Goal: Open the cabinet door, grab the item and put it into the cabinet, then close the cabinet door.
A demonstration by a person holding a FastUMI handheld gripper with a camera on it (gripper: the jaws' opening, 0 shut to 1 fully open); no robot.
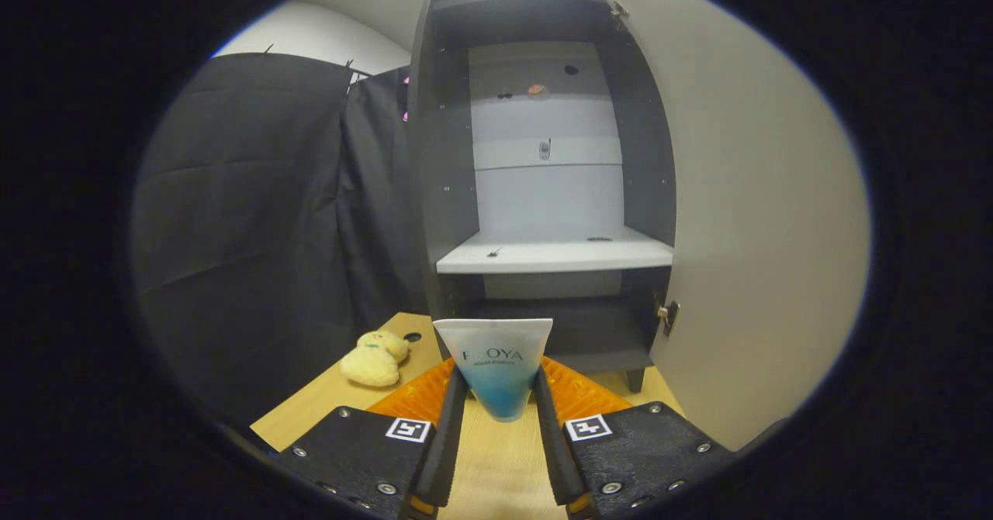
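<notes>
Tool (496, 396) clamps one tube (495, 365); one cabinet (543, 163) open; one plush toy (374, 358).

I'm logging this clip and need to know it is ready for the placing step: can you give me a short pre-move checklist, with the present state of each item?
1. Cabinet door swung open to the right of the cabinet: ok.
2. Tube held between the fingers of the gripper, wide crimped end up: ok; both fingers press on it.
3. Shelf free to take the tube: ok; it carries only small marks or holes.
4. Path from the tube to the shelf: ok; nothing stands between them.
5. Plush toy on the wooden table, left of the fingers, out of the way: ok.
6. Firmness of the grip: cannot tell.
</notes>
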